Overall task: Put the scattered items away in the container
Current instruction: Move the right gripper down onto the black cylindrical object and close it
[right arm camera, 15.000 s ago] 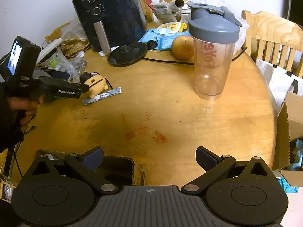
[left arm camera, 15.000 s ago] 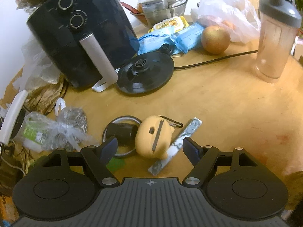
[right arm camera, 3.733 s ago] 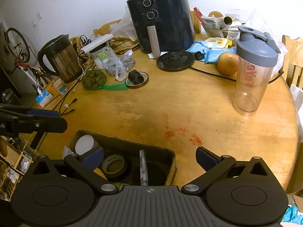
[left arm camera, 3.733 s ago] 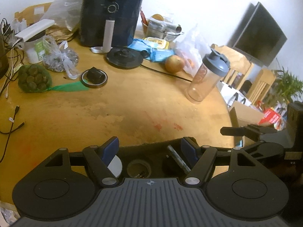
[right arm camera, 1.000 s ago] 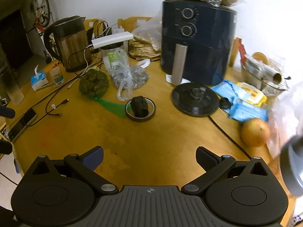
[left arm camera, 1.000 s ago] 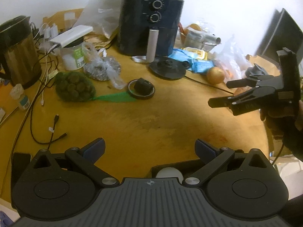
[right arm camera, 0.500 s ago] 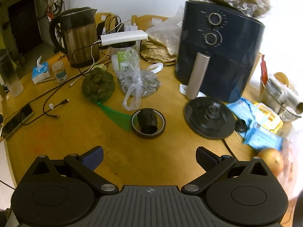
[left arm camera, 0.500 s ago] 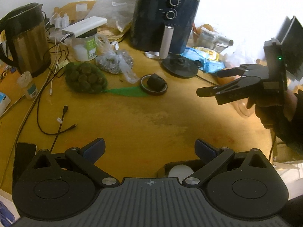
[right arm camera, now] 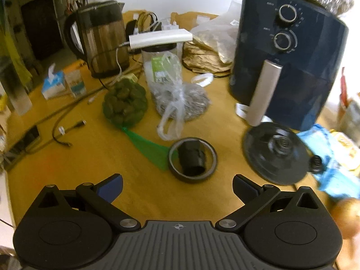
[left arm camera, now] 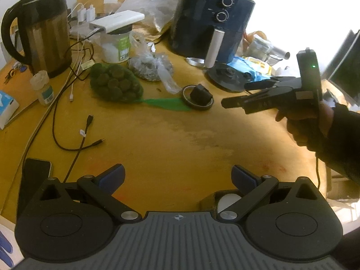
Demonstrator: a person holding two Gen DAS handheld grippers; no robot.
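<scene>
A black tape roll (right arm camera: pixel 173 167) lies flat on the wooden table (right arm camera: pixel 90 157), with a small black cylinder (right arm camera: pixel 191 157) resting inside its ring. My right gripper (right arm camera: pixel 177 186) is open and empty just short of the roll, a little above the table. The left wrist view shows the tape roll (left arm camera: pixel 187 90) at mid-table, with the right gripper (left arm camera: pixel 235 94), held in a hand, just to its right. My left gripper (left arm camera: pixel 177 177) is open and empty near the table's front edge. A corner of the cardboard box (left arm camera: pixel 208 200) holding a white round item (left arm camera: pixel 227 202) shows beneath its right finger.
A green net bag (right arm camera: pixel 124 105) of dark balls lies left of the roll, a knotted plastic bag (right arm camera: pixel 180 103) behind it. The air fryer (right arm camera: pixel 285 67), kettle base (right arm camera: pixel 275 153) and kettle (right arm camera: pixel 103 38) stand around. Cables (left arm camera: pixel 67 123) and a phone (left arm camera: pixel 33 175) lie at front left.
The right gripper has moved forward and down toward the tape roll, which now looms larger in its view. The left gripper shifted slightly left. Both remain open.
</scene>
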